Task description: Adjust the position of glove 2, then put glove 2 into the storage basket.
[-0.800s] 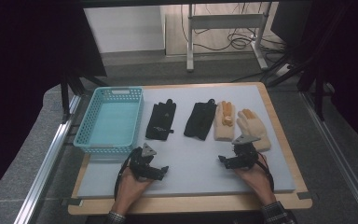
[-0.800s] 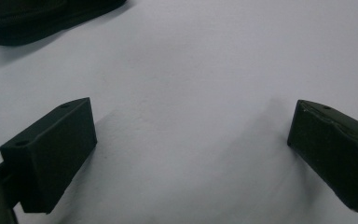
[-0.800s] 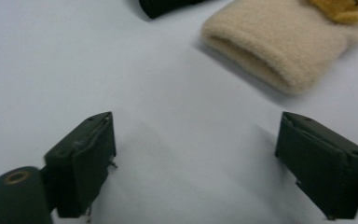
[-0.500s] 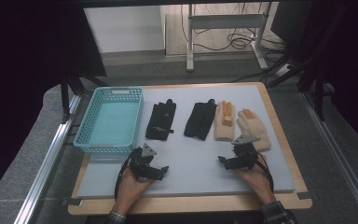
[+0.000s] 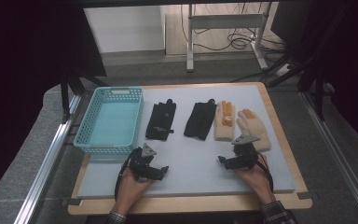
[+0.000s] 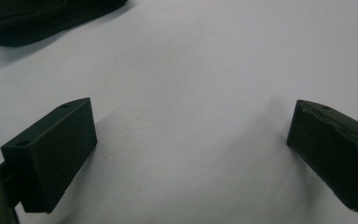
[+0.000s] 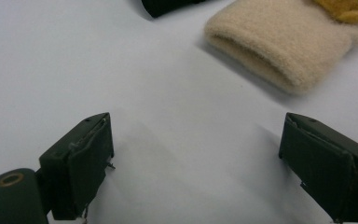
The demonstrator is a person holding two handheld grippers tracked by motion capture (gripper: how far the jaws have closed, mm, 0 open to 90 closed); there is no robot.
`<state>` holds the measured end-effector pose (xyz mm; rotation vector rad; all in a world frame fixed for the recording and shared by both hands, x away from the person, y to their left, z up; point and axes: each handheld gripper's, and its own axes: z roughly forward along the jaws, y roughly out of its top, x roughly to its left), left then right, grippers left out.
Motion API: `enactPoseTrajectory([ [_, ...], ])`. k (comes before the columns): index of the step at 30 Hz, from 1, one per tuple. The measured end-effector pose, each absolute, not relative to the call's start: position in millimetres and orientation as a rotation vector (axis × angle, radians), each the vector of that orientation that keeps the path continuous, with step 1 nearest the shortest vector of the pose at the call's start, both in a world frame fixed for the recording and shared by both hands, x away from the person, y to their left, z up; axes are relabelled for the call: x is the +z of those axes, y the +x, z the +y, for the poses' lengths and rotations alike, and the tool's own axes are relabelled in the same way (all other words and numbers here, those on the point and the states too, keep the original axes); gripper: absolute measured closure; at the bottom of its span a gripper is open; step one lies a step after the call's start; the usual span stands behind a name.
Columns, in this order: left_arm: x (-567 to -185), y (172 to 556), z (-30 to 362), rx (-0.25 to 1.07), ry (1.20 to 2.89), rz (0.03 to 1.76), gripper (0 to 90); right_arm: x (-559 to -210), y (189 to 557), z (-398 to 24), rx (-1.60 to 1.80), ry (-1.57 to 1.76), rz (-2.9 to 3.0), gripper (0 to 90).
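Four gloves lie in a row across the white mat: two black gloves and two cream gloves with orange fingertips. My left gripper rests low on the mat in front of the black pair, jaws wide open with bare mat between them. My right gripper sits beside the cuff of the right cream glove, open and holding nothing. A cream glove's cuff lies just ahead of it in the right gripper view. A black glove's edge shows at the top left of the left gripper view.
An empty turquoise basket stands at the left of the mat, close to my left gripper. The wooden table edge runs along the front. Metal rails flank the table. Bare mat lies between the two grippers.
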<state>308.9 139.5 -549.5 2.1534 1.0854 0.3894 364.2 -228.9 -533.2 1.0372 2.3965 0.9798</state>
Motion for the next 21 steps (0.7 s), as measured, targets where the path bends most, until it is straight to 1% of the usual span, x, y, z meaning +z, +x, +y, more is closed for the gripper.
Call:
enactPoseTrajectory([
  [12,-549.5,308.8,139.5,0.39,2.153,1.084,2.0,-532.6,363.5,-228.8,0.979,1.043,2.392,10.2],
  [21,-549.7,308.8,139.3,0.389,2.147,1.087,2.0,-530.2,363.6,-229.9,0.983,1.043,2.392,12.8],
])
